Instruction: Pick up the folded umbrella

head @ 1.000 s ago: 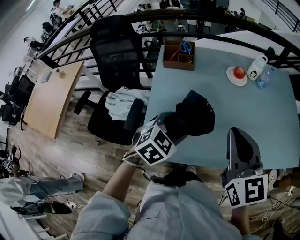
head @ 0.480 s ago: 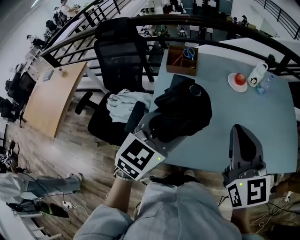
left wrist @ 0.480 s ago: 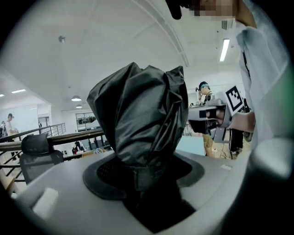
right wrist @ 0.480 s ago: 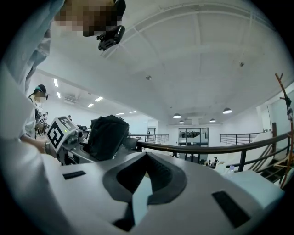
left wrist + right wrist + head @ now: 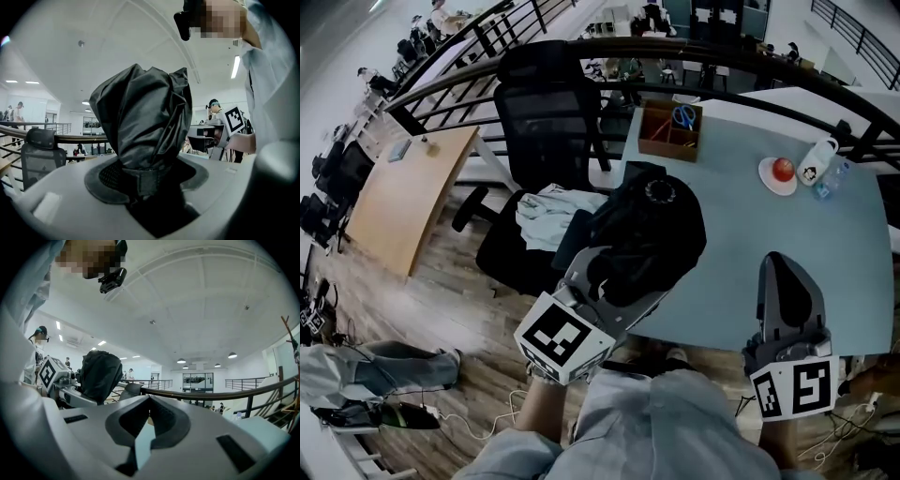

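The folded umbrella (image 5: 649, 228), a black crumpled bundle with a round cap at its far end, is held up above the light blue table (image 5: 741, 234). My left gripper (image 5: 614, 277) is shut on its lower end. In the left gripper view the umbrella (image 5: 145, 117) stands straight up out of the left gripper (image 5: 147, 180) and its strap sits between the jaws. My right gripper (image 5: 786, 272) rests at the table's near right edge, shut, with nothing in it. The right gripper view shows the right gripper (image 5: 149, 416) and the umbrella (image 5: 99, 373) off to the left.
A wooden box (image 5: 668, 131) with scissors stands at the table's far side. A plate with an apple (image 5: 780, 172), a white mug (image 5: 814, 157) and a plastic bottle (image 5: 831, 180) are at the far right. A black office chair (image 5: 546, 122) holding a cloth (image 5: 548, 206) stands left of the table.
My left gripper has tilted up and lifted the umbrella off the table, and its marker cube has swung down and left. The right gripper has stayed in place.
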`<state>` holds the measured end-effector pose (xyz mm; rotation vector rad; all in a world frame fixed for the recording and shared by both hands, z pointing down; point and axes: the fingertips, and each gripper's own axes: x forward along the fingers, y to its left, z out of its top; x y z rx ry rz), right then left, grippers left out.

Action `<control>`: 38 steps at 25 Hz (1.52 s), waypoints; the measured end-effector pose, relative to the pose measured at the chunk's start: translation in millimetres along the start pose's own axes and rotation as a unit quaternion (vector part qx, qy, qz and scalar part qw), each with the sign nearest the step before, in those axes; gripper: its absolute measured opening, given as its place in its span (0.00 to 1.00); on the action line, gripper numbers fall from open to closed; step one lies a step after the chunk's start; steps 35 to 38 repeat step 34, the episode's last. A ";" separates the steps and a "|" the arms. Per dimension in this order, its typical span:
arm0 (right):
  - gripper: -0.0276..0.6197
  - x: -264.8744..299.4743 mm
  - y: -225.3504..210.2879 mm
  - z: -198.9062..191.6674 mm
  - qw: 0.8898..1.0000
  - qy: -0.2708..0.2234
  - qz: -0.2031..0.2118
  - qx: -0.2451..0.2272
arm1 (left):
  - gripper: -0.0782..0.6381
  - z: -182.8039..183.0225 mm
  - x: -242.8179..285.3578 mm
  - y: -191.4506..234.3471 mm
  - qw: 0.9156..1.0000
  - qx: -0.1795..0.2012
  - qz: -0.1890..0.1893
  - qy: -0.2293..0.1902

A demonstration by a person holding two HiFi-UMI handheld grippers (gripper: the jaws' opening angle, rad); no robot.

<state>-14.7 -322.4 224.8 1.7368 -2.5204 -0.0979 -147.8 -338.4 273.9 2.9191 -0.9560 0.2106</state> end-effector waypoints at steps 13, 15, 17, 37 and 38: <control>0.04 -3.2 9.0 0.9 1.000 0.001 0.002 -0.008 | 0.49 6.8 -11.9 -3.0 0.999 -0.017 -0.004 -0.026; 0.04 -4.0 9.7 0.0 1.000 0.002 0.003 -0.008 | 0.49 7.4 -12.0 -4.7 0.999 -0.016 -0.006 -0.027; 0.04 -4.0 10.6 -0.6 1.000 0.003 0.004 -0.009 | 0.49 7.2 -12.2 -5.1 1.000 -0.016 -0.007 -0.026; 0.04 -1.2 22.9 -7.3 1.000 0.016 0.024 -0.007 | 0.50 2.8 -23.5 -4.4 1.000 -0.023 0.007 -0.017; 0.04 -1.2 22.9 -7.3 1.000 0.016 0.024 -0.007 | 0.50 2.8 -23.5 -4.4 1.000 -0.023 0.007 -0.017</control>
